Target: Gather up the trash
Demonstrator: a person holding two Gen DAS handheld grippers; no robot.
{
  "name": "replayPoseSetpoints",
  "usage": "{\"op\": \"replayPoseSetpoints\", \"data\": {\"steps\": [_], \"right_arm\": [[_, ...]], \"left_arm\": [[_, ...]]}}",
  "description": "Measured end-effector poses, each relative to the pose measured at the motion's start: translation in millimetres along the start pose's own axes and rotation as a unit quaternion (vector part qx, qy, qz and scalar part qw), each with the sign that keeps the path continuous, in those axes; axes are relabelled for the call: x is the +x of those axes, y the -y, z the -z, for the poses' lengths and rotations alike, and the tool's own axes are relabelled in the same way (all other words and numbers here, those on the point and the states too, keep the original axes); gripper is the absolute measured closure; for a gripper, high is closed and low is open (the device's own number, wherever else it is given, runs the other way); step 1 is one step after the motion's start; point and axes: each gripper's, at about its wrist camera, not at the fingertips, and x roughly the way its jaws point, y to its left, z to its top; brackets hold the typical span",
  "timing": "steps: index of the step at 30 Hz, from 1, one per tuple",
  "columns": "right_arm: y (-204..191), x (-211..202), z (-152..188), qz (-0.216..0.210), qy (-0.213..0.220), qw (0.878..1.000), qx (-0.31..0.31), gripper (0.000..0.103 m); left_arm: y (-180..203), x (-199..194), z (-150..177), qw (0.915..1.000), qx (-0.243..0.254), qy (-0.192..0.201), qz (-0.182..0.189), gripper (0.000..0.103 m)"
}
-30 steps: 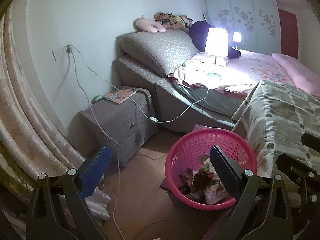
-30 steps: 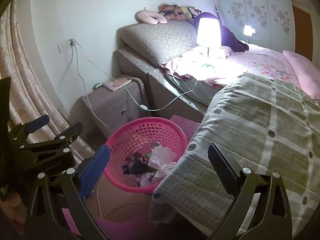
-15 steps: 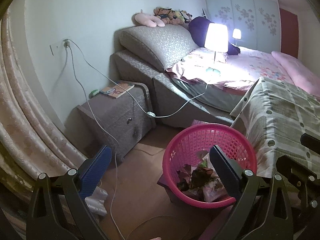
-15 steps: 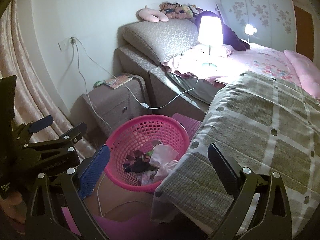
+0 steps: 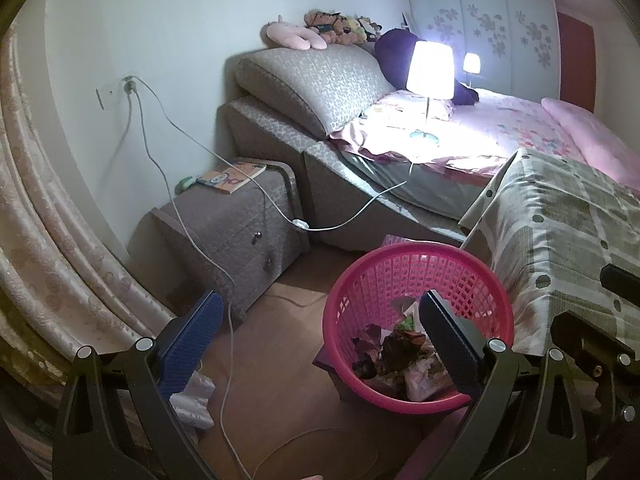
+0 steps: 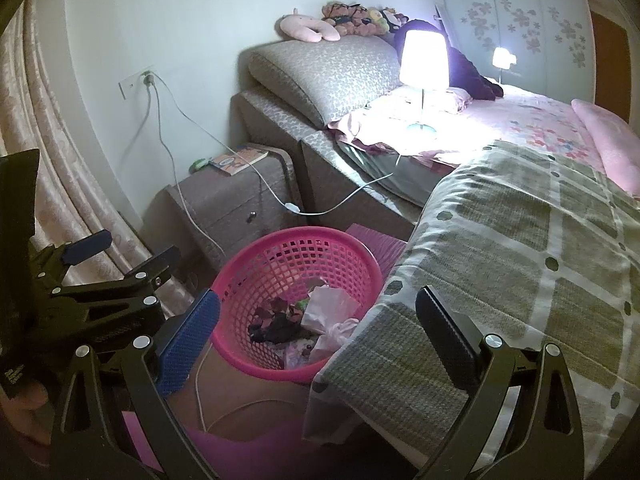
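A pink mesh basket stands on the wooden floor beside the bed, with crumpled wrappers and dark scraps inside. It also shows in the right wrist view, holding trash and a pale plastic bag. My left gripper is open and empty, just above and left of the basket. My right gripper is open and empty, over the basket's right rim and the quilt edge. A crumpled white plastic piece lies on the floor under the left finger. The left gripper also shows in the right wrist view.
A grey nightstand with a book stands by the wall. White cables hang from the wall socket to the floor. A lit lamp stands on the bed. A checked quilt hangs at right, curtains at left.
Both grippers have drawn back and risen slightly; the basket and nightstand sit a little farther away. Both stay open and empty.
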Motion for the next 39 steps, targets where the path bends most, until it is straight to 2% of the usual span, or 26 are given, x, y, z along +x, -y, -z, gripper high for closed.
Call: {"op": "replayPoseSetpoints", "data": {"steps": [39], "right_arm": [[0.3,0.5,-0.4,0.0,-0.001,1.0,0.0,0.008]], "left_arm": [[-6.1,2.8,6.9,0.9999,-0.008,-0.011,-0.002,0.008]]}}
